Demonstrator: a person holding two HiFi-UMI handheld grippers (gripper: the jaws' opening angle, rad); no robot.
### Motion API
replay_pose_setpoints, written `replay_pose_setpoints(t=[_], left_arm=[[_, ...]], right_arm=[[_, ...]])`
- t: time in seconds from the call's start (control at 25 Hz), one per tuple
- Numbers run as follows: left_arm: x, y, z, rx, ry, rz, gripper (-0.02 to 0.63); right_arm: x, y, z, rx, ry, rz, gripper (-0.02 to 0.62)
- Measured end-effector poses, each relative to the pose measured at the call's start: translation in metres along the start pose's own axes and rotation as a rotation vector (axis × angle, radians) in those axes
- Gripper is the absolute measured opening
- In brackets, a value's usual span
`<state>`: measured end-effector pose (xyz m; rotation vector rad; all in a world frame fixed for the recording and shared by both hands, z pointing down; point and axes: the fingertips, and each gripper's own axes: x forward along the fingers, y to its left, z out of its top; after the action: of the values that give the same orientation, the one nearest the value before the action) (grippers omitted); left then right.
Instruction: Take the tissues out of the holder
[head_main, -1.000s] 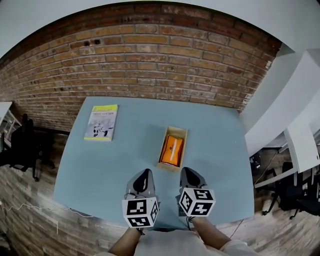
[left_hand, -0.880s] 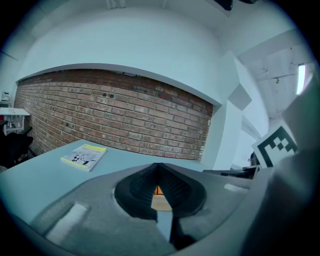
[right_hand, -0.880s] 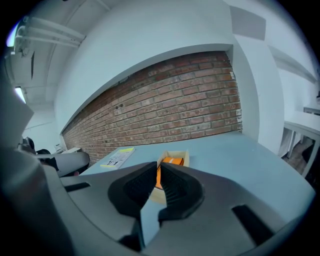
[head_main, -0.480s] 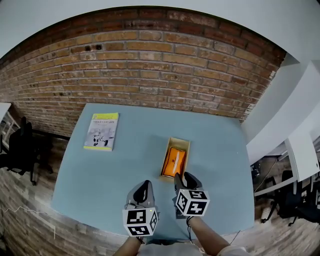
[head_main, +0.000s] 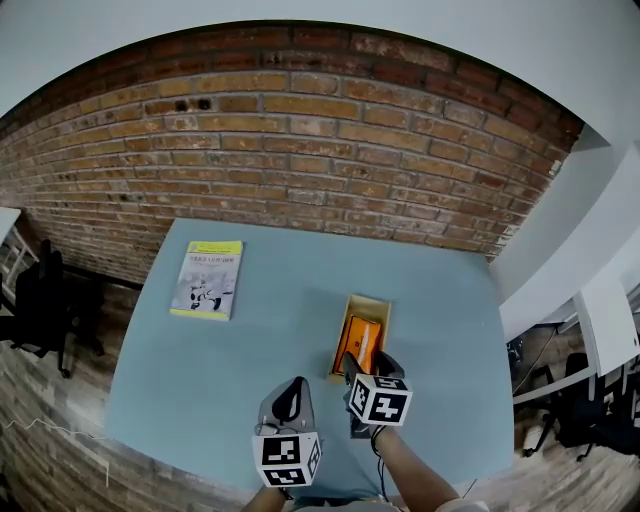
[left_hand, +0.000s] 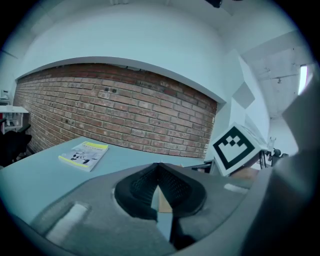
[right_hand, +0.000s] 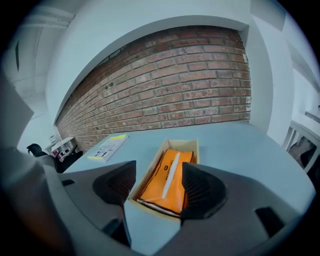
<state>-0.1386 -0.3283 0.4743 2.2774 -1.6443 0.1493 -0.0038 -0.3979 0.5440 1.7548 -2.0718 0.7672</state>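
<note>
Right gripper (head_main: 360, 368) sits at the holder's (head_main: 368, 301) 6 o'clock end, nose tipped down. Its jaws have just been opening and now stand wide. In the right gripper view the near end of the holder lies between them, with the orange tissues (right_hand: 167, 177) lying flat inside. The pads press on nothing. Left gripper (head_main: 290, 395) hovers at 7 o'clock of the holder, tips together, nothing in them.

The holder lies toward 3 o'clock of the table's (head_main: 200, 380) middle, and a book (head_main: 207, 279) lies far off at 10 o'clock.

The step in hand looks like the reach for the pack. To do it well, I'd say the jaws should come down inside the wooden walls and pinch the soft pack across its width, not the box. Lift straight up so the pack doesn't drag the holder along. If the fit looks tight, the left gripper could steady the box.

The blind spots:
- In the head view, the right gripper covers the holder's near end.
- In the right gripper view, the right jaw hides the pack's near right corner and that wall. The left jaw seems to be outside the left wall, but I can't tell for sure.
- The left gripper view shows only a sliver of wood behind its own jaws.
- The print on the pack is too small to read.
</note>
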Motion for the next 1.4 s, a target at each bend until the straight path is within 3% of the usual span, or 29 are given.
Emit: replay_pose_setpoints(t=[0.44,0.68,1.0,1.4], left_arm=[[0.017,0.016,-0.008,-0.012,0.027,0.002,0.005],[0.025,0.024,-0.010,-0.029,0.029,0.015,0.005],[0.034,0.029,-0.013,-0.044,0.035,0.023,0.005],[0.040,0.028,-0.013,-0.037,0.041,0.026,0.005]], right_arm=[[0.039,-0.012,-0.015,0.054,0.110,-0.070,0.276],[0.050,-0.023,-0.019,0.026,0.162,-0.106,0.276],[0.061,-0.024,-0.032,-0.028,0.339,-0.163,0.275],[0.066,-0.025,-0.037,-0.072,0.405,-0.194,0.273]])
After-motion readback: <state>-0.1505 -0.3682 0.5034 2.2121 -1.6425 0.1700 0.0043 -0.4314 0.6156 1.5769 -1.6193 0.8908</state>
